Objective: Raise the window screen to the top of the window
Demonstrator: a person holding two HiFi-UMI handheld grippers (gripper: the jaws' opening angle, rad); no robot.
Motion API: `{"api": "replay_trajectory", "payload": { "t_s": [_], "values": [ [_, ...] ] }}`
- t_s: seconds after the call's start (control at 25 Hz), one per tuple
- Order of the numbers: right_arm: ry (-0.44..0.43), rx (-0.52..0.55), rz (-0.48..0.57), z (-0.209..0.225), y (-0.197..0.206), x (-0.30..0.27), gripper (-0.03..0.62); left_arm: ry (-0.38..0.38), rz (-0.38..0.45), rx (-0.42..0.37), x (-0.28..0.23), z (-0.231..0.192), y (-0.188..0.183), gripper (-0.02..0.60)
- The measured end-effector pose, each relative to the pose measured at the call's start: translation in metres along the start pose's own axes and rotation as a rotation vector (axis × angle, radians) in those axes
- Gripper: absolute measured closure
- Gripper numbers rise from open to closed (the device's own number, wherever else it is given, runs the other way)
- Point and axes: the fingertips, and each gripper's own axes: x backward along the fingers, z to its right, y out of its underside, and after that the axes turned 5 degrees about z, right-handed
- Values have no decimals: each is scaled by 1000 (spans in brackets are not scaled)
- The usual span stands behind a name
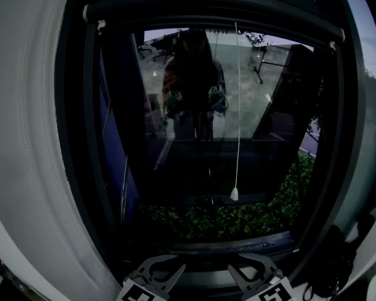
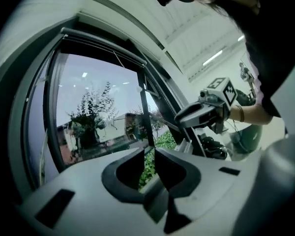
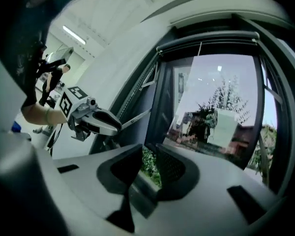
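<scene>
Hovering low by the sill, the left gripper (image 2: pixel 147 157) and right gripper (image 3: pixel 149 155) each hold their jaws a narrow slit apart, gripping nothing. The window screen (image 1: pixel 207 16) sits rolled at the top of the window frame (image 1: pixel 93 137), high above both. Its pull cord (image 1: pixel 238 105) hangs free mid-pane, touching neither gripper

The rolled window screen (image 1: pixel 213 11) along the top of the frame is showing black, as is the window frame (image 1: pixel 91 137). A white pull cord (image 1: pixel 238 105) is hanging mid-frame above a green hedge (image 1: pixel 238 221). At the bottom edge, the grey left gripper (image 1: pixel 155 274) and right gripper (image 1: pixel 254 271) are wearing black-and-white square markers (image 1: pixel 138 292).
</scene>
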Motion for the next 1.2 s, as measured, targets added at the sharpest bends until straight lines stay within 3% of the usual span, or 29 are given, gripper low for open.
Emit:
{"api": "replay_trajectory", "payload": {
  "t_s": [0.28, 0.52, 0.96, 1.2],
  "values": [
    [-24, -281, -66, -73, 77, 50, 503, -18, -21, 238, 19, 89, 49, 517],
    [-83, -360, -88, -116, 97, 119, 503, -32, -80, 351, 30, 182, 57, 516],
    [-210, -461, -104, -189, 101, 233, 504, -126, -158, 432, 78, 319, 27, 517],
    [-215, -499, -91, -214, 96, 257, 504, -152, -172, 524, 105, 356, 15, 516]
  ]
}}
